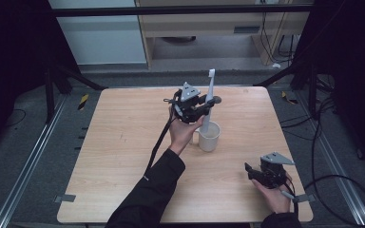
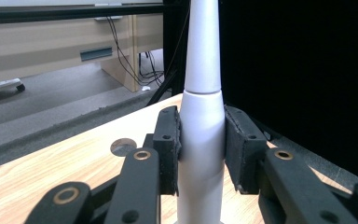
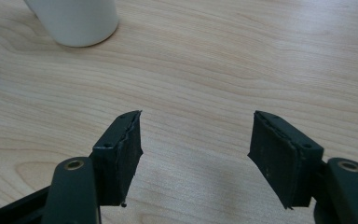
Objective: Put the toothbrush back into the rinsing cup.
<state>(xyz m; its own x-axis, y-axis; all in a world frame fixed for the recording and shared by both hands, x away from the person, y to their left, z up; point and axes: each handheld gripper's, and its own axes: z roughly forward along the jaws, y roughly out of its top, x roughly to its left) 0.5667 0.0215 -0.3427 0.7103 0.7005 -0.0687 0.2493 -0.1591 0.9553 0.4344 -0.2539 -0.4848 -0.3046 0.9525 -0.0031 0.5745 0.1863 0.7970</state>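
The left gripper (image 1: 204, 107), jaws clamped on the toothbrush (image 1: 209, 97), stands it in the cup (image 1: 209, 136); next comes releasing, while the right gripper (image 1: 253, 172) at 5 o'clock waits with jaws apart.

The toothbrush (image 2: 203, 116) runs past the top edge, and the mug (image 3: 74, 21) is cropped.

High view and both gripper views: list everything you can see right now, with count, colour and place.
White electric toothbrush: one, white, upright, lower end in the mug, clamped by the left gripper.
White ceramic mug: one, white, table centre-right.
Light wooden table: one, pale wood, on grey floor.
Beige cabinet: one, beyond the table.
Left gripper: one, black, shut on the toothbrush body.
Right gripper: one, black, jaws apart, above the table's near right corner.
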